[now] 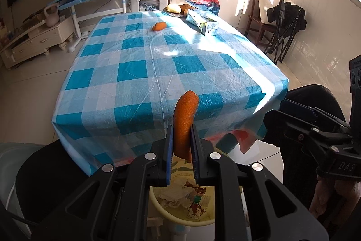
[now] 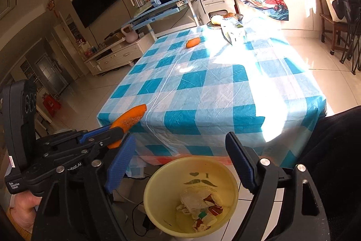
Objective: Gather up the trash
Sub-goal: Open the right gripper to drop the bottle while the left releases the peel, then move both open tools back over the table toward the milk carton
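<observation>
A curved strip of orange peel (image 1: 185, 121) stands upright between the blue pads of my left gripper (image 1: 181, 130), which is shut on it just off the near table edge. Below it sits a yellow bin (image 1: 155, 198) holding wrappers and crumpled plastic. The right wrist view shows that same peel (image 2: 130, 119) in the left gripper (image 2: 118, 134), left of the bin (image 2: 155, 177). My right gripper (image 2: 180, 137) stands open above the bin with nothing between its fingers. A second piece of orange peel (image 1: 159, 26) (image 2: 193, 42) lies on the far part of the table.
The table carries a blue checked cloth (image 1: 144, 69). At its far end are a tissue box (image 1: 206, 25) and a plate of fruit (image 1: 173, 8). A folding chair (image 1: 284, 37) and a wooden chair stand to the right, a low cabinet (image 1: 33, 40) to the left.
</observation>
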Demonstrator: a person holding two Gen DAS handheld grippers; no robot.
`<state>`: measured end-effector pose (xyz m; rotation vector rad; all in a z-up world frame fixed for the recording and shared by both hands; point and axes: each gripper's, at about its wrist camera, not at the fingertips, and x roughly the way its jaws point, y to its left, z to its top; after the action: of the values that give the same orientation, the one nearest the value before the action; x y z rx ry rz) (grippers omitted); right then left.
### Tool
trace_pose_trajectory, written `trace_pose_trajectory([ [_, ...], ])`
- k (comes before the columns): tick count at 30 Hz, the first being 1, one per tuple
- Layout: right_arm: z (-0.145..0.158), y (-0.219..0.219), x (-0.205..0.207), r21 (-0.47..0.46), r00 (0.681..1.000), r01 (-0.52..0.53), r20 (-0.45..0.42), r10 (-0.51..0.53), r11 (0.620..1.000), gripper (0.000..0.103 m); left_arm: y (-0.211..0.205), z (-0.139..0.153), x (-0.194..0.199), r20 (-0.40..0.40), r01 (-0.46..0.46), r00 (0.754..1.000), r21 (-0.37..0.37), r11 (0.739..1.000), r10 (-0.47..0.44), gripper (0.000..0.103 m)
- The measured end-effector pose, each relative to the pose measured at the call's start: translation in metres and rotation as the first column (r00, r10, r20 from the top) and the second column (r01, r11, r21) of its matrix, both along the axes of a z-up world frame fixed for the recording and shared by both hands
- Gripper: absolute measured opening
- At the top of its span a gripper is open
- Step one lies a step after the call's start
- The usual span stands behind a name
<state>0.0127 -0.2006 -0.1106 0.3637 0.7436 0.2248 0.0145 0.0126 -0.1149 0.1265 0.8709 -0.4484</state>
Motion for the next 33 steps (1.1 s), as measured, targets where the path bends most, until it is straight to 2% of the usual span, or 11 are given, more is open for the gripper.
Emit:
trace_pose_trajectory([
  [11, 0.001, -0.005, -0.003, -0.001, 0.999, 0.031, 0.018, -0.031, 1.000, 0.082, -0.016, -0.022, -0.011, -0.073, 0.088, 0.994, 0.054, 0.995, -0.084, 0.016],
  [13, 0.001, -0.006, -0.003, -0.001, 0.999, 0.034, 0.018, -0.034, 0.999, 0.083, -0.016, -0.024, -0.013, -0.076, 0.093, 0.993, 0.058, 0.994, -0.088, 0.020],
  [15, 0.001, -0.006, -0.003, 0.000, 0.999, 0.035, 0.019, -0.035, 0.999, 0.083, -0.016, -0.023, -0.013, -0.069, 0.091, 0.994, 0.064, 0.994, -0.087, 0.030],
  [19, 0.001, -0.006, -0.003, -0.002, 0.999, 0.034, 0.018, -0.034, 0.999, 0.083, -0.014, -0.019, -0.013, -0.052, 0.079, 0.996, 0.065, 0.995, -0.075, 0.037],
  [24, 0.000, -0.006, -0.003, -0.007, 0.999, 0.032, 0.017, -0.032, 0.999, 0.084, -0.008, -0.011, -0.011, -0.013, 0.049, 0.999, 0.049, 0.998, -0.048, 0.057],
  [33, 0.005, -0.011, 0.008, -0.030, 0.998, 0.039, 0.043, -0.038, 0.999, 0.086, -0.007, 0.014, 0.012, 0.078, 0.006, 0.997, 0.022, 1.000, -0.008, 0.070],
])
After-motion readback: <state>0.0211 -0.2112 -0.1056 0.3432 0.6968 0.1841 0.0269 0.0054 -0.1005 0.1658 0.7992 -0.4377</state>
